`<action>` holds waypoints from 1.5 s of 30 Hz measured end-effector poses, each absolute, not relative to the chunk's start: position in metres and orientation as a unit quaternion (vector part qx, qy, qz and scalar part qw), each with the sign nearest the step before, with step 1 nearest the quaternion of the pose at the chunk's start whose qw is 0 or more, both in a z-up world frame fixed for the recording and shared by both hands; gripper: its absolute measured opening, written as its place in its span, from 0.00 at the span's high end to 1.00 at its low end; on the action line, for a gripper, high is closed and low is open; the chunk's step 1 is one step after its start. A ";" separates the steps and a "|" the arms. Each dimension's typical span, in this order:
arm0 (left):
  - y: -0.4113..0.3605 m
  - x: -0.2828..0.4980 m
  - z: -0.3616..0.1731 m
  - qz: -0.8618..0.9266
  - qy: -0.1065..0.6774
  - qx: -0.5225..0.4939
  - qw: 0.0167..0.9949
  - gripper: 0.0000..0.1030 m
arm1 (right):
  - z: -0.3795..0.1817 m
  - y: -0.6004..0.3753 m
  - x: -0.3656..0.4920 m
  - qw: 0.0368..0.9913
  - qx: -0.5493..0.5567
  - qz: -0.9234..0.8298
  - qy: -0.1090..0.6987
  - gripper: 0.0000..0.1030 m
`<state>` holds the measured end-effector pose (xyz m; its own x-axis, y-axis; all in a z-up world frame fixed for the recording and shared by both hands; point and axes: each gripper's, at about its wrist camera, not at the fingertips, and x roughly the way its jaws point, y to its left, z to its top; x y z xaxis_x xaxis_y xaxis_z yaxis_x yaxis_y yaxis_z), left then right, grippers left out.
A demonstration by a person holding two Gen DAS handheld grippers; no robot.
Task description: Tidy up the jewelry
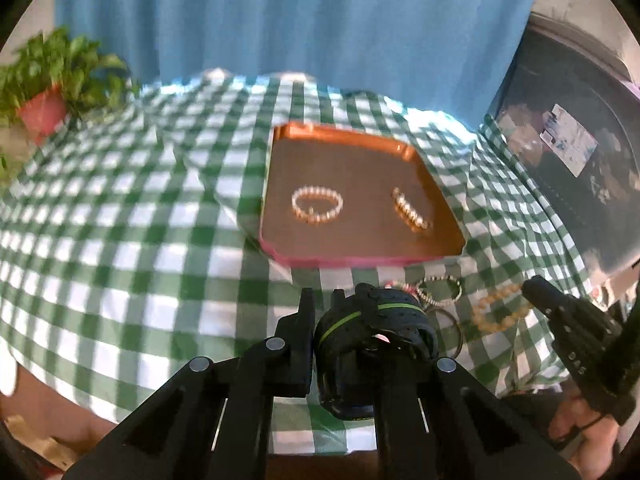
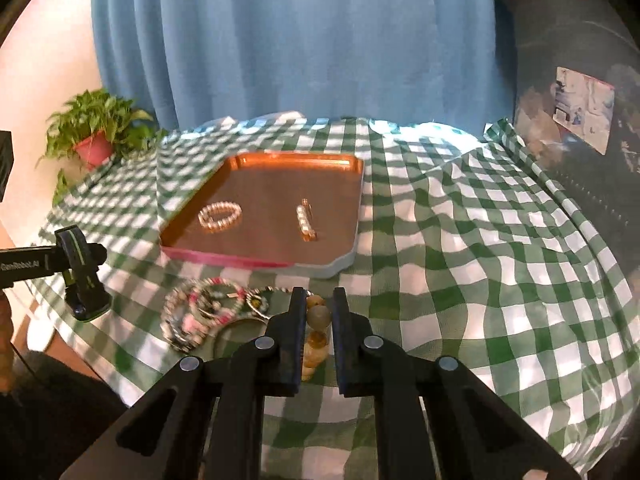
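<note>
A copper tray (image 1: pixel 440 196) (image 2: pixel 188 232) lies on the checked tablecloth and holds a pearl bracelet (image 1: pixel 317 203) (image 2: pixel 220 216) and a pearl hair clip (image 1: pixel 412 210) (image 2: pixel 307 224). My left gripper (image 1: pixel 322 300) is shut on a black watch band with a green stripe (image 1: pixel 372 320), held just above the cloth; it shows in the right wrist view (image 2: pixel 82 280). My right gripper (image 2: pixel 317 300) is shut on an amber bead bracelet (image 2: pixel 318 316) (image 1: pixel 500 308). A pile of bracelets (image 2: pixel 208 312) (image 1: pixel 440 292) lies in front of the tray.
A potted plant (image 1: pixel 48 84) (image 2: pixel 96 132) stands at the back left of the table. A blue curtain (image 2: pixel 300 40) hangs behind. A dark cabinet (image 1: pixel 580 168) stands to the right. The tablecloth (image 2: pixel 480 260) is wrinkled.
</note>
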<state>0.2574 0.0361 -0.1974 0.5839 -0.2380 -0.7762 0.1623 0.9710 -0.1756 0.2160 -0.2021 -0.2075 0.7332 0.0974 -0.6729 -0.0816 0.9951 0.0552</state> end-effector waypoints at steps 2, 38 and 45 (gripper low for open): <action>0.034 0.258 -0.187 -0.111 0.436 -0.041 0.892 0.92 | -0.197 -0.202 0.212 0.933 0.014 0.045 0.357 0.90; 0.024 0.275 -0.090 -0.169 0.341 -0.071 0.922 0.92 | -0.093 -0.153 0.238 0.943 0.004 0.140 0.301 0.89; 0.029 0.308 -0.117 -0.165 0.355 -0.075 0.917 0.92 | -0.113 -0.153 0.267 0.939 0.011 0.139 0.313 0.89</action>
